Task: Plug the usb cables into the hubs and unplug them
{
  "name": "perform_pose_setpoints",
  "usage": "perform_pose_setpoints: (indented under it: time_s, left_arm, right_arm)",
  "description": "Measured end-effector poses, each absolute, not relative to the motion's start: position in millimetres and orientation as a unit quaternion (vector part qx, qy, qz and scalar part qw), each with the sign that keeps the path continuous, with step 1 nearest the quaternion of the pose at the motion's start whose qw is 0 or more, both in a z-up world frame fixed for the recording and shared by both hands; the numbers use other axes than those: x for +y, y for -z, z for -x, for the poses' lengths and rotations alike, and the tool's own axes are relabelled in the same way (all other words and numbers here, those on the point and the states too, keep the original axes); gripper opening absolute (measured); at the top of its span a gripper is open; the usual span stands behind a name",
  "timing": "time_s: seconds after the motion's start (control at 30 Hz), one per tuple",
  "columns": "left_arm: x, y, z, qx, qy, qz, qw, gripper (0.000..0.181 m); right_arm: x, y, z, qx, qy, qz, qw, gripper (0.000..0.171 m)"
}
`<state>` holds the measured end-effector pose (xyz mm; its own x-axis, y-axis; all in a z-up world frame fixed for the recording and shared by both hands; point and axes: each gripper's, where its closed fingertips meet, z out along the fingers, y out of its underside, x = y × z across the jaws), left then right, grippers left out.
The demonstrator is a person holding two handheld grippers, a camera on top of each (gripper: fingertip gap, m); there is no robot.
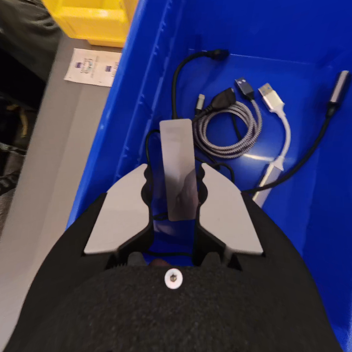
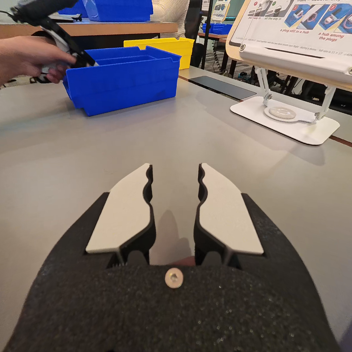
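We've got the left gripper [image 1: 174, 182] clamped on the silver hub [image 1: 177, 167] over the blue bin [image 1: 137, 95], w/ its black lead trailing to the bin's far end; best to lift slowly so that lead doesn't snag the grey braided cable [image 1: 226, 133] or white plug [image 1: 272, 99] lying just to the right. Right gripper [image 2: 175, 182] hangs spread and empty over the grey table [image 2: 209, 133], well right of the bin, so we'd bring the hub out toward it, ports facing it, before picking a plug.
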<state>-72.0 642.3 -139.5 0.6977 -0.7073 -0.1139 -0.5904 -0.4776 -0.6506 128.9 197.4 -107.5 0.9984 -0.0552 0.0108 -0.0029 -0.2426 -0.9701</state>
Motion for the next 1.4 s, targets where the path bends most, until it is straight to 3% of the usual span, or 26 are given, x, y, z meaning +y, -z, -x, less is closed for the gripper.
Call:
perform_pose_setpoints:
  time_s: [0.3, 0.37, 0.43, 0.47, 0.7, 1.0, 1.23, 1.4]
  left_arm:
    - [634, 164, 67, 0.394, 0.069, 0.879, 0.259, 0.06]
    - [626, 177, 72, 0.423, 0.043, 0.881, 0.209, 0.058]
    - [623, 179, 69, 0.43, 0.057, 0.88, 0.192, 0.039]
    - [622, 179, 68, 0.434, 0.062, 0.88, 0.184, 0.038]
    - [614, 152, 62, 0.433, 0.129, 0.856, 0.25, 0.037]
    - [591, 64, 63, 0.411, 0.22, 0.805, 0.366, 0.036]
    - [584, 1, 66, 0.375, 0.236, 0.741, 0.505, 0.036]
    - [548, -51, 32, 0.384, 0.318, 0.687, 0.529, 0.036]
  right_arm:
    - [197, 108, -124, 0.009, 0.013, 0.789, 0.615, 0.045]
    - [197, 108, -123, 0.008, 0.01, 0.789, 0.614, 0.045]
    - [197, 108, -122, 0.005, 0.007, 0.789, 0.614, 0.045]
    - [197, 108, -121, 0.004, 0.005, 0.79, 0.614, 0.044]
    - [197, 108, -120, 0.004, -0.001, 0.788, 0.615, 0.044]
    - [197, 107, -122, 0.009, -0.004, 0.787, 0.617, 0.043]
    - [197, 108, -121, 0.008, -0.004, 0.789, 0.615, 0.043]
    - [197, 108, -121, 0.007, -0.008, 0.787, 0.616, 0.043]
